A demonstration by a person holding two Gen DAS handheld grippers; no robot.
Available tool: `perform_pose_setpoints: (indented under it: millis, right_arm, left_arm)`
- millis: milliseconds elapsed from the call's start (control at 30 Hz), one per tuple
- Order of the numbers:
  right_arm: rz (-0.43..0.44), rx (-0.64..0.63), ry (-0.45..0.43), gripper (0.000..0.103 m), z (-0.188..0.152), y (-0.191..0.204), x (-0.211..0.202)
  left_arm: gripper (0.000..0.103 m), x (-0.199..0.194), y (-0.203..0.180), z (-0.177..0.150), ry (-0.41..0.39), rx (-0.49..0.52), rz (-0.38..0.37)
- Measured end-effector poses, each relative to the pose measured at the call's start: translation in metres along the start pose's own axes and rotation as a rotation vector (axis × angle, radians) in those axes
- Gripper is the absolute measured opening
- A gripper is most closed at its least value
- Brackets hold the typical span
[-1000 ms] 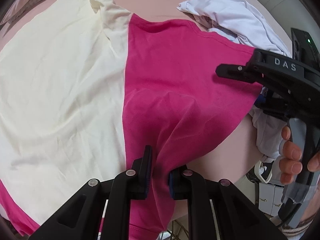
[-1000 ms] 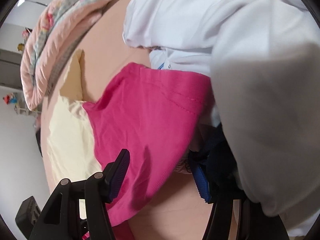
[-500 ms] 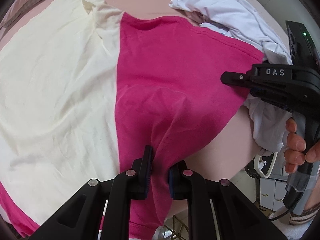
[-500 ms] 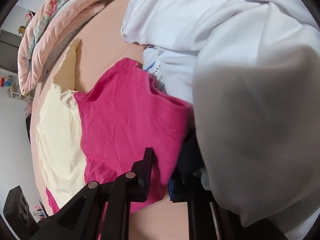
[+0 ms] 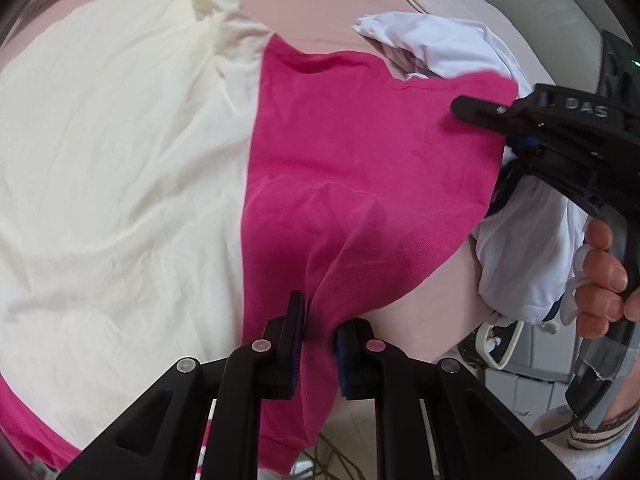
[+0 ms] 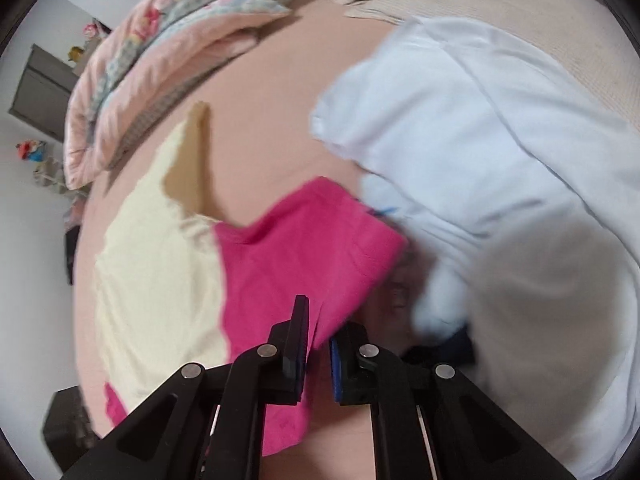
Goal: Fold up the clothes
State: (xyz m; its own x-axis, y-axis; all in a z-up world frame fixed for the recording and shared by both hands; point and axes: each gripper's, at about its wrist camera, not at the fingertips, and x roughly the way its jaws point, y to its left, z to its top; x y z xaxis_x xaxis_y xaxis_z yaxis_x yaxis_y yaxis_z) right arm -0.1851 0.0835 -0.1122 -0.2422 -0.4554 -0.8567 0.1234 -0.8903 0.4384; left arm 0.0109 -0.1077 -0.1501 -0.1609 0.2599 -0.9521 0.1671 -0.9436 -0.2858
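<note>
Jersey cloth is what both grippers have to manage here: a pink garment [image 5: 360,152] lying on a peach-coloured bed sheet [image 5: 304,12], part of it covered by a cream garment [image 5: 120,160] spread toward nine o'clock in the left wrist view. The left gripper [image 5: 320,336] has its two pads drawn close on a gathered ridge of the pink fabric at six o'clock, pinching it so the cloth rises into a soft tent above the jaws. The right gripper [image 6: 318,344] is likewise nipped onto the pink garment's edge; in the left wrist view it reaches in from three o'clock at the far pink corner, its handle held by a hand [image 5: 604,280]. A heap of white clothes [image 6: 480,160] lies just beside that corner, touching or overlapping it, and a rolled floral quilt [image 6: 168,52] sits at eleven o'clock in the right wrist view. The pink cloth looks light, limp and stretchy; it will sag between the two holds and drag the cream layer along if pulled sideways. Hems and seamed corners give the firmest purchase, since a mid-panel pinch only bunches the fabric. The right wrist view is blurred, so its finer detail is uncertain.
</note>
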Motion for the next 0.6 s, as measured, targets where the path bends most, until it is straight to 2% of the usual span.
perform_pose_setpoints:
  millis: [133,333,500,600]
  right_arm:
    - [-0.056,-0.079,-0.029,0.007,0.008,0.03,-0.006]
    - [-0.051,-0.153,0.003,0.007,0.011,0.055,-0.003]
    - [-0.05,-0.161,0.033,0.007,0.006,0.058,0.003]
    - [-0.042,-0.171,0.051,0.007,0.003,0.058,0.009]
  left_arm:
    - [0.012,0.004,0.002,0.012,0.022,-0.026,-0.018]
    - [0.013,0.006,0.003,0.025,0.044,-0.036,-0.028]
    - [0.023,0.002,0.001,0.027,0.039,-0.005,0.0]
    - [0.032,0.003,0.006,0.03,0.039,-0.029,-0.017]
